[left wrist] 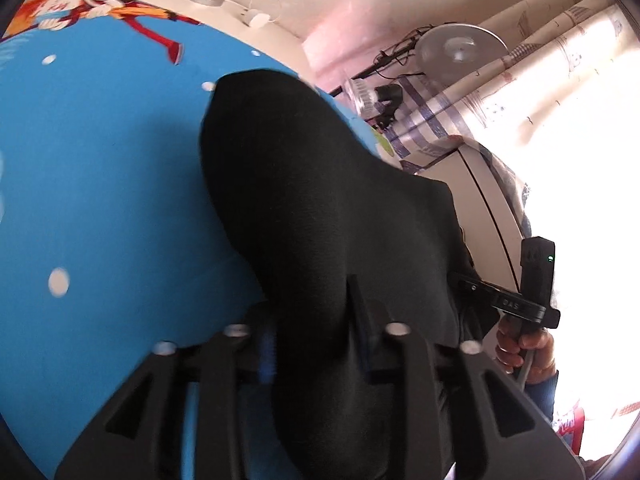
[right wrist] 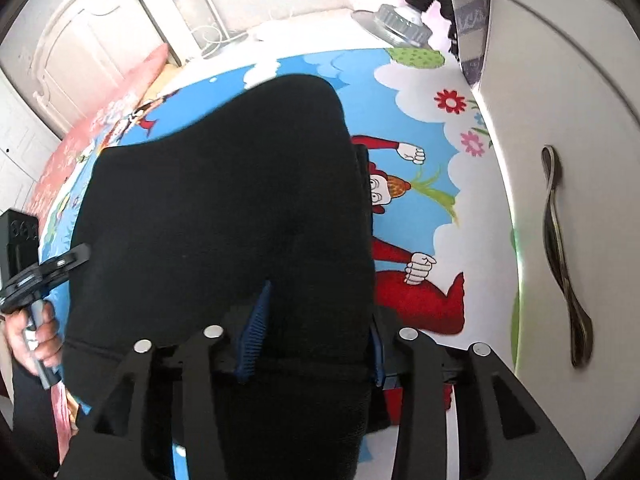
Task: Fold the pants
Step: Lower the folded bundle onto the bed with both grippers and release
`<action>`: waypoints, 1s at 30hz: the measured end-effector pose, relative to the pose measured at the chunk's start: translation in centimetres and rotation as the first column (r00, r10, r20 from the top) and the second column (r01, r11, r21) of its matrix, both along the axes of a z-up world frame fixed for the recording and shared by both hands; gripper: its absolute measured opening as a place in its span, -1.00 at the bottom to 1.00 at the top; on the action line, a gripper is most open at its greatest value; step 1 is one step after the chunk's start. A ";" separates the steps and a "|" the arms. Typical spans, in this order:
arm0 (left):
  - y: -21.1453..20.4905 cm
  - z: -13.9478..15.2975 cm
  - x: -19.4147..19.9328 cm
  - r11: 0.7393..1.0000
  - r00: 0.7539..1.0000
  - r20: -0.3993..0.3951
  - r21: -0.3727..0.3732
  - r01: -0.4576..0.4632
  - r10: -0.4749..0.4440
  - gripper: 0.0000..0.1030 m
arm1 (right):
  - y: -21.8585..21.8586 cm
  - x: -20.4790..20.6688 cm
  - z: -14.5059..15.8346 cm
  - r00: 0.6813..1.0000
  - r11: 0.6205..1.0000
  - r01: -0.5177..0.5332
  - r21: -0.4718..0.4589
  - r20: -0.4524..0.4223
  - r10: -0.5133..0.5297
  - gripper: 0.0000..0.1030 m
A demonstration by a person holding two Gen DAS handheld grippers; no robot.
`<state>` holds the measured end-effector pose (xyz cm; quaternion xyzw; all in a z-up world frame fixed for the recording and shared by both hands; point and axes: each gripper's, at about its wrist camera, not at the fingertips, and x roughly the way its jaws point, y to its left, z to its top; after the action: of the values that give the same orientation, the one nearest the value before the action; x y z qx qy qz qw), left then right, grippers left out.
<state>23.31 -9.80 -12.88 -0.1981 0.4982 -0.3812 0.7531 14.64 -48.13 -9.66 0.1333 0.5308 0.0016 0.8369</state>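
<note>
The black pants (left wrist: pixel 320 180) hang in a bunched fold above the blue cartoon bed sheet (left wrist: pixel 100 180). My left gripper (left wrist: pixel 312 312) is shut on one part of the cloth, which fills the gap between its blue-padded fingers. In the right wrist view the pants (right wrist: pixel 224 184) spread wide over the sheet (right wrist: pixel 360 68), and my right gripper (right wrist: pixel 320 308) is shut on their near edge, with a blue pad (right wrist: pixel 254 332) pressed against the cloth. Each view shows the other gripper's body in a hand (left wrist: pixel 524 344) (right wrist: pixel 40 332) beside the pants.
A white wardrobe door (right wrist: pixel 560 80) with a dark handle (right wrist: pixel 560 240) stands close on the right of the bed. A fan (left wrist: pixel 460 48) and curtains (left wrist: pixel 560 60) lie beyond the bed's far side. A white headboard (right wrist: pixel 80 48) and pink bedding (right wrist: pixel 80 140) are at the left.
</note>
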 end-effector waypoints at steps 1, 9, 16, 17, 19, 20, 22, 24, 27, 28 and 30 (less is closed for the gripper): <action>0.4 0.1 -0.3 1.000 1.000 0.002 0.001 -0.023 0.023 -0.08 | -0.1 -0.1 0.0 1.000 1.000 0.007 0.005 -0.003 -0.007 -0.30; 1.9 2.3 2.5 0.995 0.994 0.055 -0.025 -0.096 0.097 0.29 | -1.8 -0.4 -1.1 0.993 0.993 0.120 0.022 -0.008 -0.120 0.92; 1.5 0.7 9.5 0.994 0.995 -0.035 -0.053 -0.095 0.093 0.26 | 0.5 -1.5 2.7 0.966 0.999 -0.026 -0.043 0.256 0.036 0.88; 1.2 0.9 9.6 0.994 0.995 -0.006 -0.035 -0.100 0.100 0.27 | 0.4 -1.9 3.8 0.943 0.999 -0.038 -0.019 0.330 0.042 0.88; 0.5 1.2 9.5 0.993 0.991 0.076 0.020 -0.114 0.112 0.34 | -0.3 -1.7 5.2 0.923 0.999 0.001 -0.037 0.385 0.013 0.88; 0.2 1.3 9.4 0.992 0.988 0.102 0.048 -0.117 0.112 0.34 | -0.8 -1.4 6.1 0.909 1.000 0.001 -0.026 0.416 0.010 0.88; -0.5 2.0 8.9 0.986 0.977 0.180 0.098 -0.135 0.115 0.34 | -1.6 0.0 6.8 0.898 0.999 -0.018 0.032 0.440 0.002 0.88; -1.5 2.7 8.1 0.972 0.952 0.286 0.170 -0.160 0.107 0.39 | -1.5 2.3 5.9 0.910 0.998 -0.056 0.023 0.412 0.042 0.88; -2.4 2.8 7.7 0.966 0.938 0.333 0.197 -0.168 0.095 0.37 | -0.8 6.2 2.1 0.951 0.984 -0.175 0.044 0.268 0.157 0.87; -2.5 2.5 7.8 0.974 0.946 0.311 0.171 -0.145 0.086 0.38 | -0.8 6.6 1.0 0.956 0.976 -0.202 0.075 0.233 0.180 0.87; -2.3 2.0 7.8 0.982 0.953 0.287 0.125 -0.142 0.101 0.42 | -1.1 7.1 -0.9 0.965 0.969 -0.223 0.103 0.165 0.205 0.87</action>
<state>31.14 -12.12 -10.85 -0.1175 0.4000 -0.3213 0.8503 21.72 -49.20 -10.56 0.1248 0.4754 0.1343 0.8605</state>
